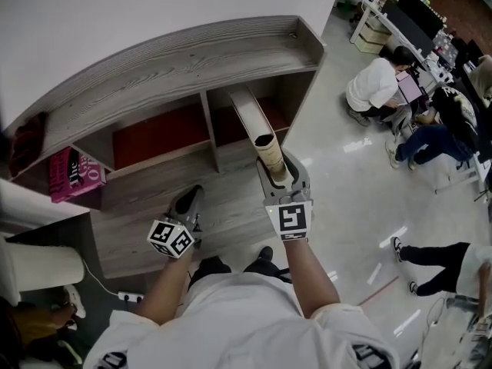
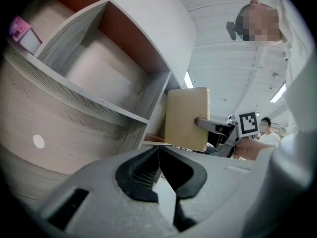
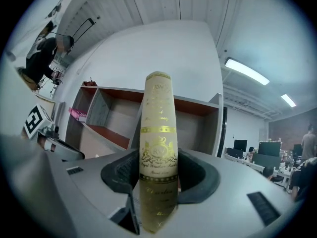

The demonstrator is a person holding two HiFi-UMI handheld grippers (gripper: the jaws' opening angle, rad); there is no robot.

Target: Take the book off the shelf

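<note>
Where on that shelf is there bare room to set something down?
The curved top board is bare along the wall. The middle bay, between the pink book and the divider, is empty, as is the broad ledge below. The cream book in the right gripper's jaws crowds the right bay.

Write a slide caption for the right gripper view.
Right gripper clamps a cream, gold-printed book by its spine, with the wooden shelf behind it.
</note>
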